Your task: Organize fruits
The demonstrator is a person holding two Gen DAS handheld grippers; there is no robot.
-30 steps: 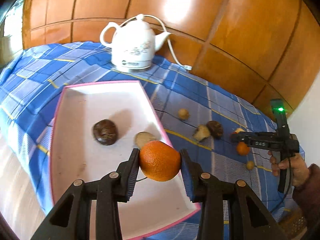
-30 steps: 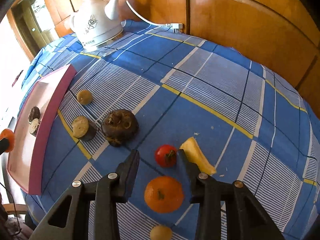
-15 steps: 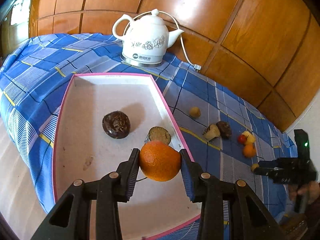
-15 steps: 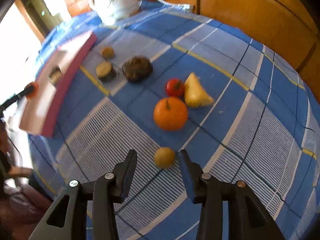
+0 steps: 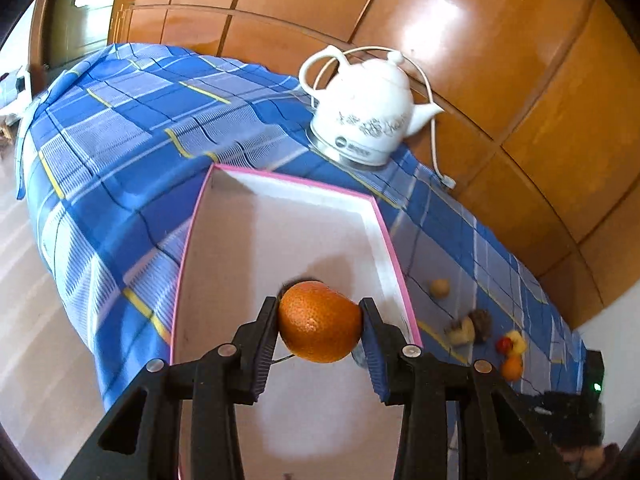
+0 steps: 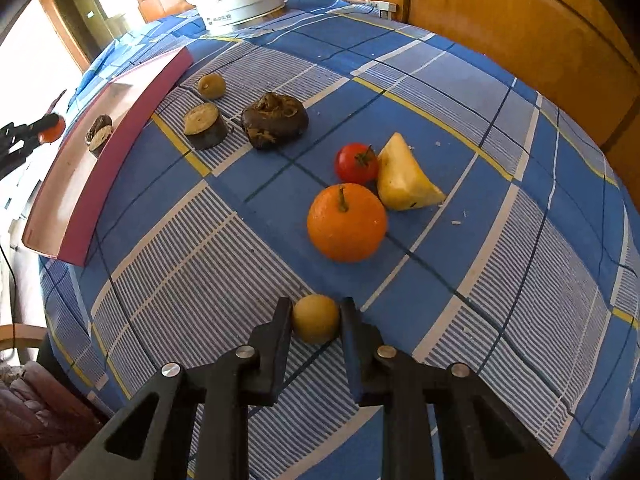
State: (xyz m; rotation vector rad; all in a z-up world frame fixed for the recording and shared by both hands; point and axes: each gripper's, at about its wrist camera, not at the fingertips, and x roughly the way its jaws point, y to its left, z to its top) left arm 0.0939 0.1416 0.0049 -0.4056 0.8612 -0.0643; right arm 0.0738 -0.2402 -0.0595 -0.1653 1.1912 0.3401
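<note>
Over the pink-rimmed tray (image 5: 384, 232) on the blue checked worktop (image 6: 460, 100), the left tongs (image 5: 320, 322) are clamped on an orange (image 5: 320, 320), so I judge the placing step is in hand; next they must lower and part. Beside a second orange (image 6: 346, 222), the right tongs (image 6: 316, 320) are pressed together on a small yellow fruit (image 6: 315, 318), which next needs lifting toward the tray.

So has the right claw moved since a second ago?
Yes. The right claw came back from the tomato, past the orange, and is shut on the small yellow fruit.
</note>
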